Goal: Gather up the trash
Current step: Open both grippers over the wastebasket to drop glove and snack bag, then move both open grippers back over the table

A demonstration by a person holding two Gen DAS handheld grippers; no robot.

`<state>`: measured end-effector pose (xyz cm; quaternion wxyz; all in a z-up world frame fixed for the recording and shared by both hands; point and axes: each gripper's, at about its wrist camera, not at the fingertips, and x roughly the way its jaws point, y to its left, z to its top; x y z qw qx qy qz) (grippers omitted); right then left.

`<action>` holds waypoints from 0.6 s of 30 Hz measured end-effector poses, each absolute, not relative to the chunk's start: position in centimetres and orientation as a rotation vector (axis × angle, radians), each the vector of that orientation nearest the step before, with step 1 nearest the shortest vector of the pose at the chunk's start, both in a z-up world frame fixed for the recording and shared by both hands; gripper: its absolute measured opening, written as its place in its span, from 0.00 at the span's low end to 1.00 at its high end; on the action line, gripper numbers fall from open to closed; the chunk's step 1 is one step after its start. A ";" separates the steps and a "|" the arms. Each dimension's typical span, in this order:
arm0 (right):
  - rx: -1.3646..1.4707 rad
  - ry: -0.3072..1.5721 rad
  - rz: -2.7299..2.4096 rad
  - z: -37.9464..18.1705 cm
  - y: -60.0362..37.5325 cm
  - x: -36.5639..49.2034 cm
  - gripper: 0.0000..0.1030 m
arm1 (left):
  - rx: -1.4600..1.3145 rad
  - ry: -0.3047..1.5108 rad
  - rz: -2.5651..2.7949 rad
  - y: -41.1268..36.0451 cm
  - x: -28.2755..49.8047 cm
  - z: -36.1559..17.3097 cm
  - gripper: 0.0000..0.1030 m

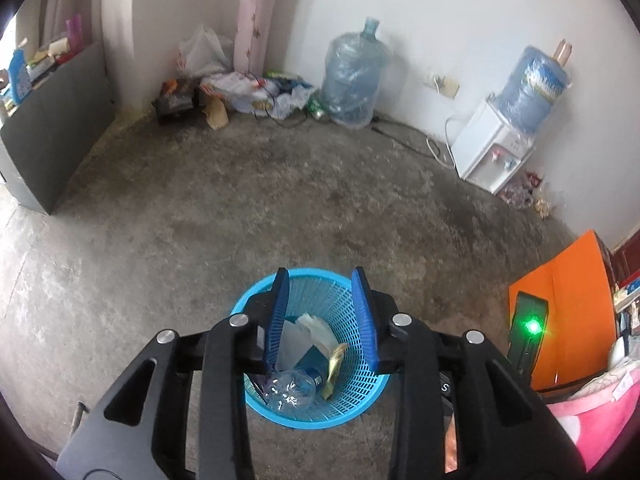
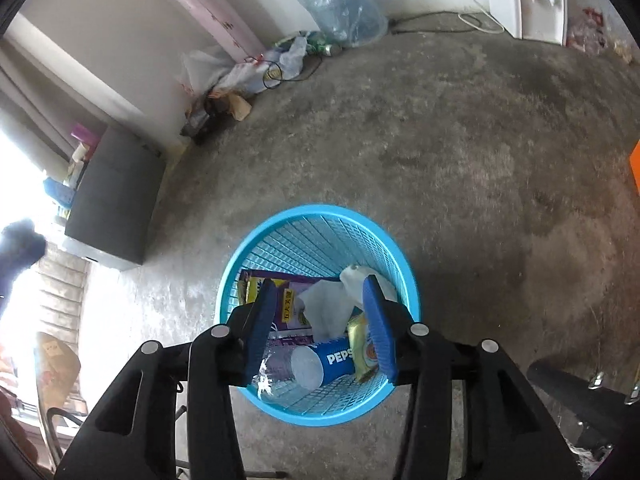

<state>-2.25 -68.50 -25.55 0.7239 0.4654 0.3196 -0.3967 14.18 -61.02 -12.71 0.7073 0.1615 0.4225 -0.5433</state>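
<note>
Directly below, both grippers hang over the blue basket point(image 2: 316, 216); the left gripper point(image 1: 322, 316) and right gripper point(image 2: 324, 324) each stand with jaws apart, nothing between them. Trash already lies inside: a clear bottle point(image 1: 290, 392), tissue point(image 2: 326, 308) and, seen only by the right camera, a Pepsi cup point(image 2: 324, 364) and purple packet point(image 2: 294, 304). Farther off, loose litter point(image 1: 256, 94) by the far wall remains uncollected. Only the left view shows an orange board point(image 1: 568, 304).

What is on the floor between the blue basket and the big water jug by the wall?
Nothing. Between the basket and the jug there is just bare grey floor. The left wrist view shows it best.
</note>
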 end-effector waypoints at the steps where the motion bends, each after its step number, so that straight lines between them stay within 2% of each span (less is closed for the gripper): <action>1: 1.029 0.699 -0.872 -25.3 -68.5 -2.2 0.43 | 0.345 0.929 -1.204 -60.5 14.3 -12.0 0.32; 6: 1.003 0.655 -0.849 -22.5 -67.4 -1.5 0.44 | 0.298 0.862 -1.194 -57.4 14.4 -7.8 0.38; 11: 0.916 0.604 -0.816 -17.6 -64.8 0.0 0.59 | 0.279 0.804 -1.154 -51.8 14.4 -3.1 0.46; 18: 0.774 0.582 -0.680 -11.5 -59.9 2.4 0.61 | 0.260 0.767 -1.019 -41.5 14.9 1.1 0.51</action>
